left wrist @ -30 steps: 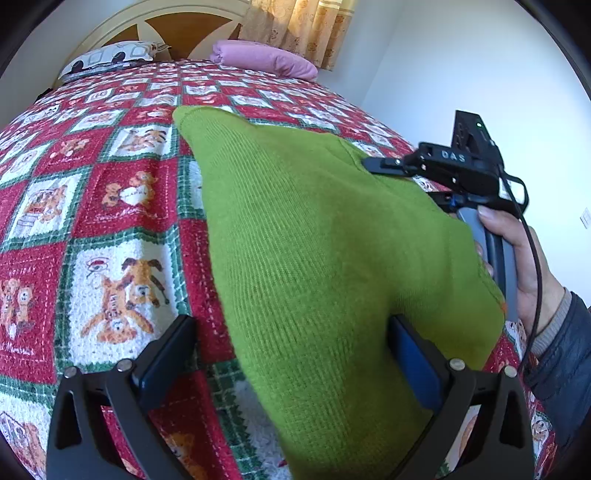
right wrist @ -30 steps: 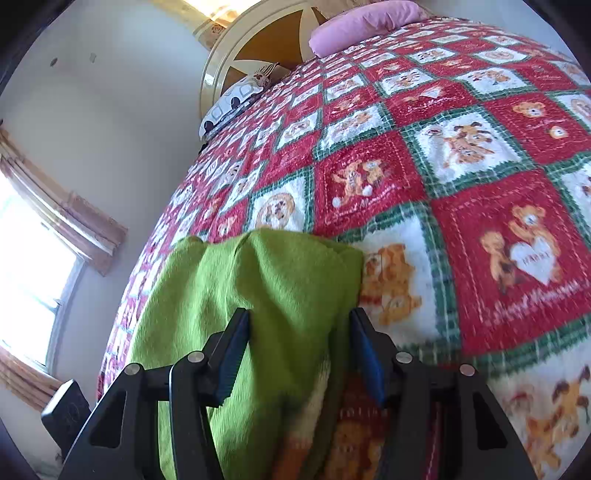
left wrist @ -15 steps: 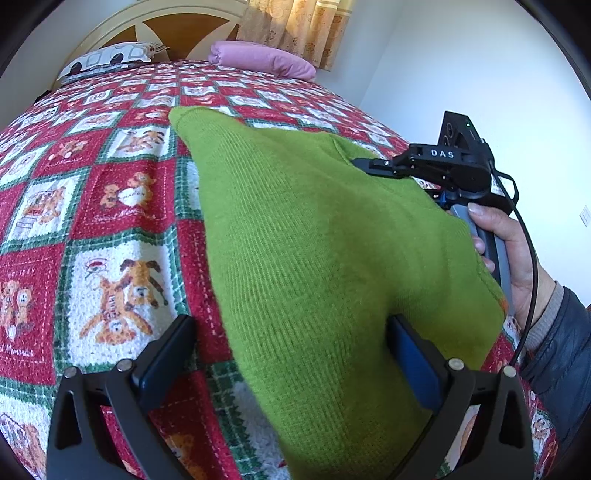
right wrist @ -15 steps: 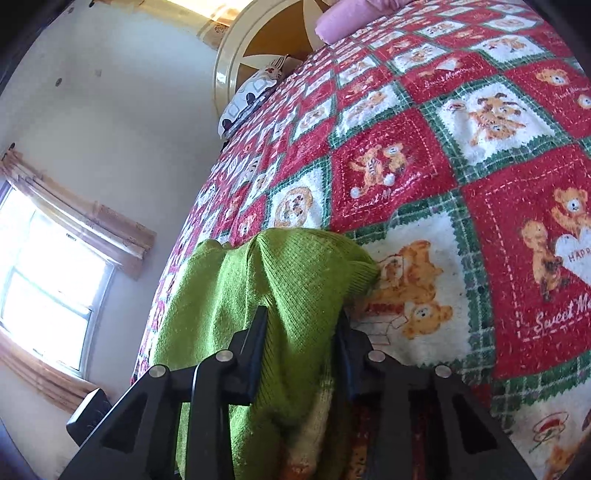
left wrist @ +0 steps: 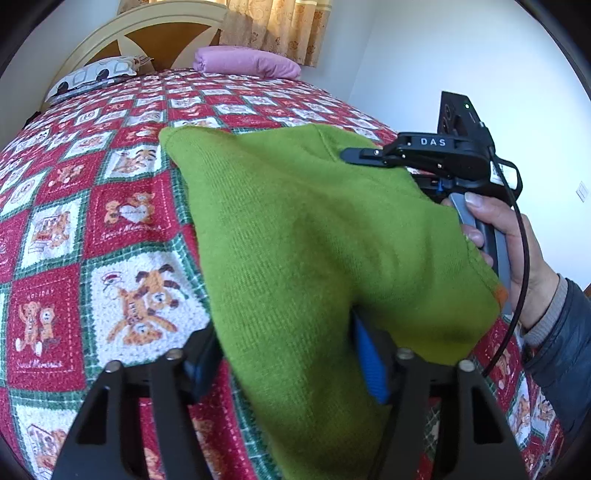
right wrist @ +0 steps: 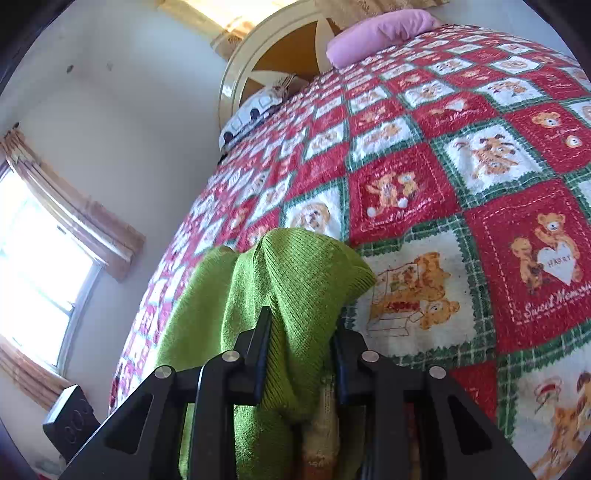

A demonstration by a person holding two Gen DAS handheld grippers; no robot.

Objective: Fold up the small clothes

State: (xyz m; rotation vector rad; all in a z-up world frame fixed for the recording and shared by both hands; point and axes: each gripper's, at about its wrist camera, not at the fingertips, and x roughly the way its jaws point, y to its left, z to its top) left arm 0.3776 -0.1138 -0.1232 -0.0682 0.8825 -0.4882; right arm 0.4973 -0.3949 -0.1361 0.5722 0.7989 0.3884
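Observation:
A green knit sweater (left wrist: 314, 240) lies across the red patchwork quilt (left wrist: 110, 221), one edge raised on the right. My left gripper (left wrist: 288, 350) has the sweater's near part between its fingers; the jaws are closing and the left pad just meets the cloth's edge. In the right wrist view my right gripper (right wrist: 301, 328) is closing on a bunched fold of the sweater (right wrist: 303, 280), with both pads pressing on it. From the left wrist view the right gripper (left wrist: 354, 154) shows side-on at the sweater's far right edge, held by a person's hand (left wrist: 517, 251).
The quilt covers a bed with a cream and brown headboard (left wrist: 155, 33). A pink pillow (left wrist: 243, 62) and a patterned pillow (left wrist: 96, 74) lie at its head. A white wall (left wrist: 443, 55) stands to the right, and a bright window (right wrist: 29, 266) to the left.
The left gripper's fingers have come closer together around the sweater. The right gripper's fingers have closed onto the fold and pinched it narrower. The sweater's right edge sits slightly higher.

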